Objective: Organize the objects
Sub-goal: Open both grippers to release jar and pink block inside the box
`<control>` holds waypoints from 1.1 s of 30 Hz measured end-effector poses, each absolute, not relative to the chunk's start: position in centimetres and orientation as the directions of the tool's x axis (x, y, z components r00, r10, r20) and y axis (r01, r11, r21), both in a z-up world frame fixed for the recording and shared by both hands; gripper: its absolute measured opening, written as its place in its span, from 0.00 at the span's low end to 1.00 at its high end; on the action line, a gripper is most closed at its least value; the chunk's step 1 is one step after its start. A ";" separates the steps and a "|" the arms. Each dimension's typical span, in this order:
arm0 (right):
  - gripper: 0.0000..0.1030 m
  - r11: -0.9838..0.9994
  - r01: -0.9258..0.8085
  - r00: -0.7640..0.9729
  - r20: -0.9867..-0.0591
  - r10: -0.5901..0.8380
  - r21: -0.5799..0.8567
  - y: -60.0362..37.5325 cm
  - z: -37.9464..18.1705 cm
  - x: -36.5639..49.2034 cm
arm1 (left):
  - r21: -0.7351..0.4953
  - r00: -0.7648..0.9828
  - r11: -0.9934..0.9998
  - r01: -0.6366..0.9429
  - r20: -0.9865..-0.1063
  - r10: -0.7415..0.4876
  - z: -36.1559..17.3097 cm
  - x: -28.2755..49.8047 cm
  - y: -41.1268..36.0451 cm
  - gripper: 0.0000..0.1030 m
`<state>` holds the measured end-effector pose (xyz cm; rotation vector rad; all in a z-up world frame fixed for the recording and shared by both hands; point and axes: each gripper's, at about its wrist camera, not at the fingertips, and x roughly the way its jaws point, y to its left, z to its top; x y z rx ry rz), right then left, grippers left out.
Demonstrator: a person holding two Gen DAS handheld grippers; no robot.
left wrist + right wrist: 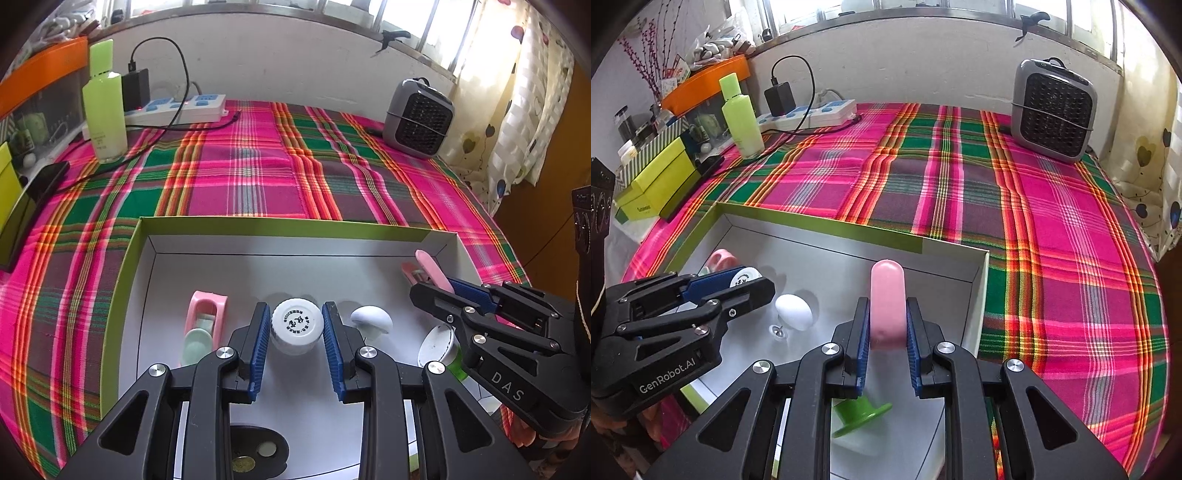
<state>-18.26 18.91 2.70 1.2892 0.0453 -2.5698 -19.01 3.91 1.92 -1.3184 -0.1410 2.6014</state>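
Observation:
A shallow white box with a lime-green rim (pixel 280 226) lies on the plaid cloth. My left gripper (pixel 295 306) is shut on a small white jar (pixel 297 325) with a printed cap, upright inside the box. My right gripper (pixel 887 301) is shut on a pink clip (pixel 888 299), which points away over the box's right side. In the left wrist view the right gripper (pixel 432 288) shows at the right with the pink clip (pixel 430 267). In the right wrist view the left gripper (pixel 753 280) holds the jar (pixel 744 277).
The box also holds a pink holder (pixel 205 325), a white mushroom-shaped piece (pixel 371 321), a white-capped green item (pixel 439 347) and a dark dish with coins (pixel 255 454). A green bottle (pixel 105 107), power strip (pixel 177 109), small heater (pixel 417 118) and phone (pixel 33 199) stand farther off.

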 end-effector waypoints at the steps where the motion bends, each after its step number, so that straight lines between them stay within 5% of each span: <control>1: 0.18 -0.965 0.247 -0.570 -0.791 -0.221 0.091 18.9 2.7 -18.2 | -0.182 -0.573 -0.971 -0.153 -0.785 0.237 1.9 -19.0 3.9 0.27; 8: 0.19 -0.964 0.249 -0.569 -0.791 -0.224 0.094 18.8 2.7 -18.2 | -0.183 -0.573 -0.972 -0.145 -0.786 0.234 1.9 -19.0 3.8 0.35; 15: 0.39 -0.965 0.246 -0.589 -0.777 -0.224 0.091 18.6 3.3 -17.4 | -0.176 -0.589 -0.973 -0.149 -0.774 0.230 2.6 -18.2 3.7 0.45; 33: 0.39 -0.970 0.218 -0.644 -0.731 -0.227 0.108 18.8 5.2 -12.8 | -0.165 -0.644 -0.974 -0.153 -0.732 0.224 4.8 -13.6 2.9 0.48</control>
